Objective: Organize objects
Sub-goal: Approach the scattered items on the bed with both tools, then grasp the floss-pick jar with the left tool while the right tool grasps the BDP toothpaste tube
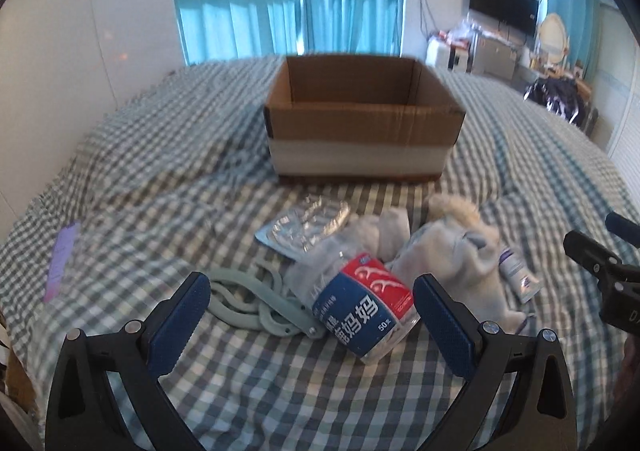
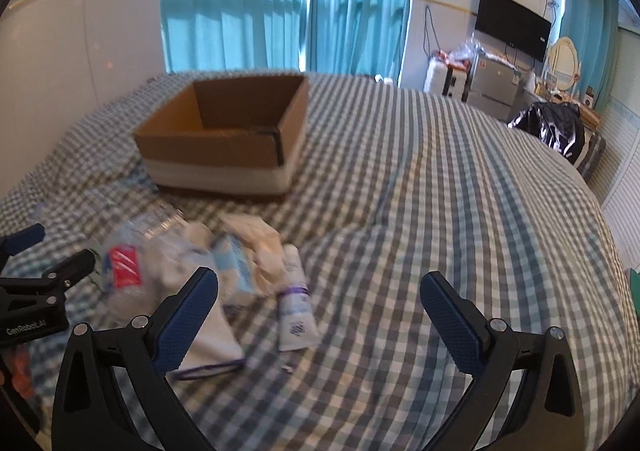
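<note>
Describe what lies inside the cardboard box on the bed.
Only bare brown inner walls show inside the cardboard box from either view. Its near wall hides the floor, so small things lying there cannot be ruled out. The clutter, including the floss-pick container, lies outside it.

The left claw (image 1: 312, 315) gapes over a floss-pick jar (image 1: 360, 307) before the cardboard box (image 1: 360, 119).

The cardboard box (image 1: 364, 119) looked matt brown. The checked bedsheet (image 1: 160, 179) was soft woven cloth. The floss-pick jar (image 1: 356, 299) was clear glossy plastic; the blister pack (image 1: 308, 225) shone like foil.
</note>
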Tool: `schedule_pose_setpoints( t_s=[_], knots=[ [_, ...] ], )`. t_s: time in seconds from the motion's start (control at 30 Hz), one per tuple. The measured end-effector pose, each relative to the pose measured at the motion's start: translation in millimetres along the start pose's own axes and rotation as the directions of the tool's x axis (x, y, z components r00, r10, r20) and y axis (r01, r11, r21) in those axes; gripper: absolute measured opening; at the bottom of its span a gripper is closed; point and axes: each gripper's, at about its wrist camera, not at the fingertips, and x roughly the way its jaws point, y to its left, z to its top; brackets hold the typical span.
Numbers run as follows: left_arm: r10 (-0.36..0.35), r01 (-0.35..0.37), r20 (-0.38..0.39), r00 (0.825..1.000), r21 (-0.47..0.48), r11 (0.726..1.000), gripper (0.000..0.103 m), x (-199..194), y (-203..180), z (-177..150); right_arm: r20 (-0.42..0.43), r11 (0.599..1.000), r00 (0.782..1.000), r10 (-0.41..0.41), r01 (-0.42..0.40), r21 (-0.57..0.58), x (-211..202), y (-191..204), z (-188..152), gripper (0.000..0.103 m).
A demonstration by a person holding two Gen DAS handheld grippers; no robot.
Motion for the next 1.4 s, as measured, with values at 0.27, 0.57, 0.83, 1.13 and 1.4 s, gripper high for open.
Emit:
schedule_pose_setpoints(
  t_s=[0.27,0.57,0.83,1.13,1.4],
  knots=[
    [0.019,-0.017,-0.065,0.998,0.031,0.999,0.095,35,-23,2,-0.158,0.998,0.986,0.058,-0.058,0.005,65,-2,-19,0.087],
    [-0.036,0.042,-0.082,0.996,0.076,0.996,0.088,48,-27,0,-0.216,0.991,0.968,0.128,-0.131,-0.003,100,12,-17,0.048],
    [-0.14,0.148,-0.122,0.982,0.059,0.987,0.074,37,-13,-11,-0.19,0.993,0.975,0.118,-0.119,0.009,76,5,-24,0.028],
    [-0.174,0.179,-0.142,0.975,0.028,0.983,0.066,38,-11,-15,-0.142,0.994,0.984,0.11,-0.112,-0.005,45,3,-22,0.028],
    [-0.14,0.145,-0.097,0.985,0.048,0.988,0.064,32,-15,-12,-0.117,0.994,0.988,0.103,-0.105,-0.011,36,10,-17,0.028]
  ],
)
